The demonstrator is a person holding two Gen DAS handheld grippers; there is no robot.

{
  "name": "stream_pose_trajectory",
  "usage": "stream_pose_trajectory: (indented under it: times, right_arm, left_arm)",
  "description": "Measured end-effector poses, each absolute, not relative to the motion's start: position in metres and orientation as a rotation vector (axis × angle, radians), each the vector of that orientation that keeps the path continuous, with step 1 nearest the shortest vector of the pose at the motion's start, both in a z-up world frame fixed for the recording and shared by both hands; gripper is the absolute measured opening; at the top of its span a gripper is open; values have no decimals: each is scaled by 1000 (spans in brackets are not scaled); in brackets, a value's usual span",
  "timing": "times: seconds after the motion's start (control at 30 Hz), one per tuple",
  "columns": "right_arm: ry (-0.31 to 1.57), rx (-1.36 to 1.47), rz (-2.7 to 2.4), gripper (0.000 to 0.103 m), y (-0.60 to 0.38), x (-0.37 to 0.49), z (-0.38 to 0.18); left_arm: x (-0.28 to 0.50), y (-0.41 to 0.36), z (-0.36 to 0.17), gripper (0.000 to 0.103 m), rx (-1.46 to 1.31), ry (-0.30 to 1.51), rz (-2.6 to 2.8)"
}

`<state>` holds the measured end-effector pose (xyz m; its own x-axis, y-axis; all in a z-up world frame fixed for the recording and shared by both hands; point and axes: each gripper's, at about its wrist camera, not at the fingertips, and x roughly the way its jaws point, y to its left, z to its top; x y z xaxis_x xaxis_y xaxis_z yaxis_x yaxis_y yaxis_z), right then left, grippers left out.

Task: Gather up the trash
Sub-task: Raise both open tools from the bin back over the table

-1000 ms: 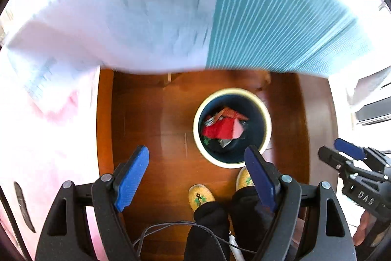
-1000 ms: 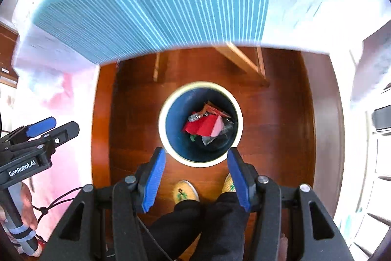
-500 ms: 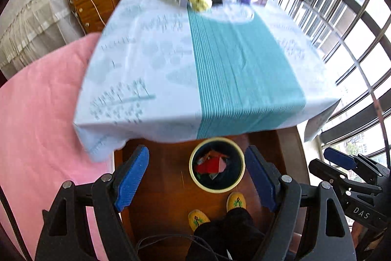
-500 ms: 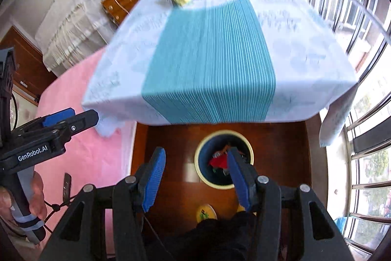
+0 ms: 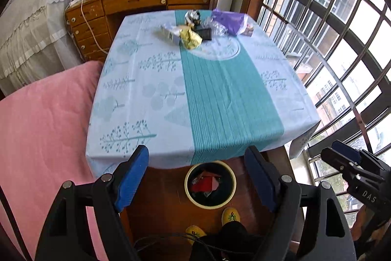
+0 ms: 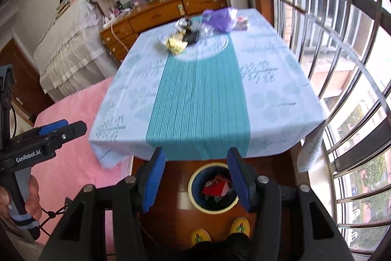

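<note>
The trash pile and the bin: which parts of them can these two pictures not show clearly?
- Trash pile, both views: far off and small; only a yellow wrapper and a purple bag can be told.
- Bin, left view: far rim hidden under the tablecloth.
- Bin contents, right view: partly behind a blue pad of the right tongs; only something red is clear.

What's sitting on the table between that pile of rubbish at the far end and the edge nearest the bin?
Nothing: between the trash pile and the near edge above the bin, the tablecloth is bare. Both wrist views show it.
</note>
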<state>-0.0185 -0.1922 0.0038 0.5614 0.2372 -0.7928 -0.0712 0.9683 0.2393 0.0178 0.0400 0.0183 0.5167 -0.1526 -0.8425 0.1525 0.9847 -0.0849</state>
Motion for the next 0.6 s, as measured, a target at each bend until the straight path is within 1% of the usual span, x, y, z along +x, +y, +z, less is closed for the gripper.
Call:
stream_pose_trajectory:
  times: [0.33, 0.6]
  right_arm:
    - [865, 217, 123, 53, -216, 3, 37]
    - [835, 226, 142, 53, -236, 66, 42]
  left_arm:
    - [48, 31, 54, 79, 8, 940, -200]
    - [107, 21, 46, 79, 3, 967, -133]
